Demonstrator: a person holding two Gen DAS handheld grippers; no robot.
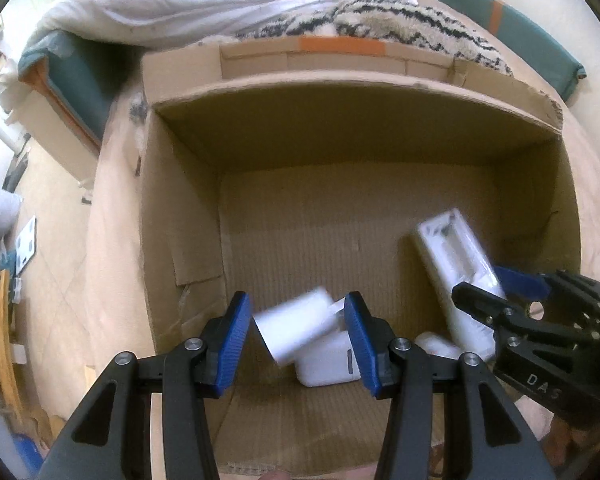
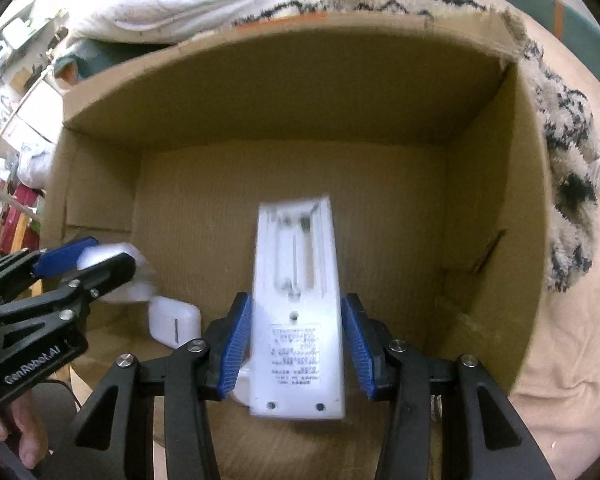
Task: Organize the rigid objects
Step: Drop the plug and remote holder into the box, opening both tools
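Both grippers hang over an open cardboard box (image 1: 340,128) (image 2: 292,92). My left gripper (image 1: 298,340) is open; a blurred white block (image 1: 296,328) sits between its blue pads, seemingly loose in mid-air. Below it a white charger-like box (image 1: 328,364) (image 2: 174,322) lies on the box floor. My right gripper (image 2: 296,348) is open; a long white remote-like device (image 2: 298,308), back side up with its battery bay uncovered, is blurred between its pads without touching them. The device (image 1: 456,276) and the right gripper (image 1: 500,296) also show in the left wrist view.
A small white rounded object (image 1: 436,346) lies on the box floor beside the device. The box stands on a beige bed cover (image 2: 572,340). A white duvet (image 1: 188,0) and a patterned fluffy blanket (image 1: 400,20) lie behind it. A floor with clutter (image 1: 16,248) lies to the left.
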